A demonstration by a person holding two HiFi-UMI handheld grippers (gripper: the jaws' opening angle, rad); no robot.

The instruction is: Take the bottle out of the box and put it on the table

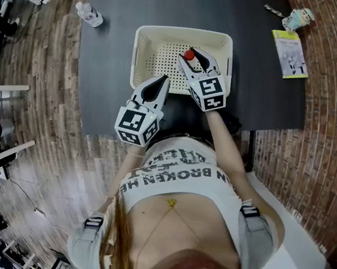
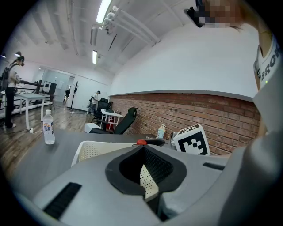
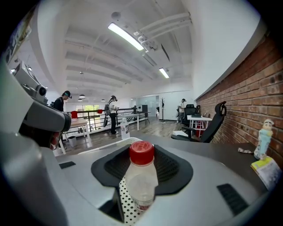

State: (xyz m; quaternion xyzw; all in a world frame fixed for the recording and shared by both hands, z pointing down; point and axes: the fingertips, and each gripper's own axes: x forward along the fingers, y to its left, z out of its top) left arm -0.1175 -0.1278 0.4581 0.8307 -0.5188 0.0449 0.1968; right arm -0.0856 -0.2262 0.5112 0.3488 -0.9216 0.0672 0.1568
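Bottle of clear plastic with a red cap (image 3: 141,174) stands upright between my right gripper's (image 1: 194,59) jaws, which are clamped on its sides, over the perforated floor of the white plastic basket (image 1: 146,35). My left gripper (image 2: 143,150) hangs beside it at the basket's near rim, jaws together and empty. Beyond, on the dark grey table (image 1: 104,61), stands a second clear water bottle (image 1: 89,14).
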